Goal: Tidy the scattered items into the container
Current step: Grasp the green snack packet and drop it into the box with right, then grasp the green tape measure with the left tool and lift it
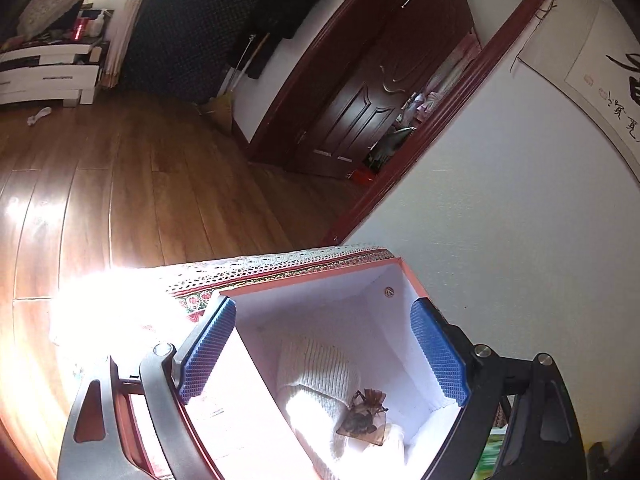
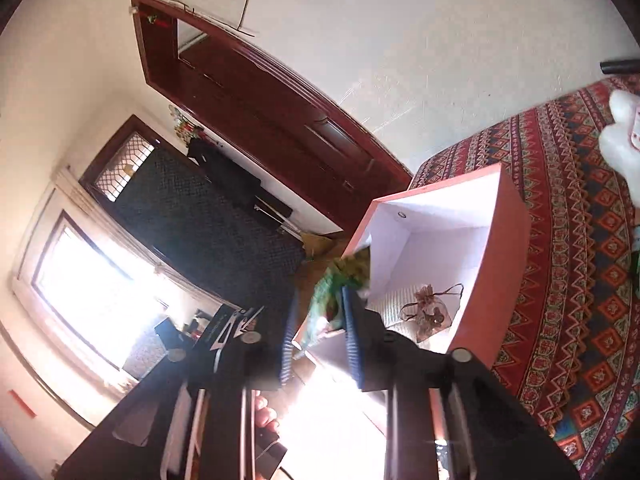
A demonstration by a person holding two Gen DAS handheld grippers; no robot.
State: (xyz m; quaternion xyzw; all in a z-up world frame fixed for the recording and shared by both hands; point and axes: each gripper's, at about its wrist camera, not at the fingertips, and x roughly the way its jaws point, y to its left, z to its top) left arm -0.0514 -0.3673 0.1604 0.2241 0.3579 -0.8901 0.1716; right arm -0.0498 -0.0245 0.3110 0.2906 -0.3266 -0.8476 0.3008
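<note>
Left wrist view, nearest first: the left gripper (image 1: 324,352) stands spread wide, its blue ribbed pads to either side of the open box (image 1: 396,266) with nothing pinched between them. That box is orange outside and white inside, and carries a small round emblem (image 1: 389,291) high on its inner wall, too small to read. On its floor lies a white knitted cloth (image 1: 320,376), folded, with a small brown gauze pouch (image 1: 362,414) resting on it, gathered at the neck. The box sits on a red patterned spread with a white lace edge (image 1: 280,264); strong sunlight washes out the near left part. Beyond are a wooden floor (image 1: 140,184), a dark red door (image 1: 368,112), a broom (image 1: 224,108) leaning at the wall, and a hanging scroll (image 1: 600,80) with black brush characters that I cannot read. Right wrist view: the right gripper (image 2: 320,340) has its jaws partly apart, and a green packet (image 2: 340,280) shows between them, blurred; whether the pads press it I cannot tell. The packet is at the box's near left rim, above the edge. Farther right the red patterned spread (image 2: 560,240) stretches away with a white object (image 2: 624,140) at the frame edge, and a bright window (image 2: 88,280) lies to the left.
</note>
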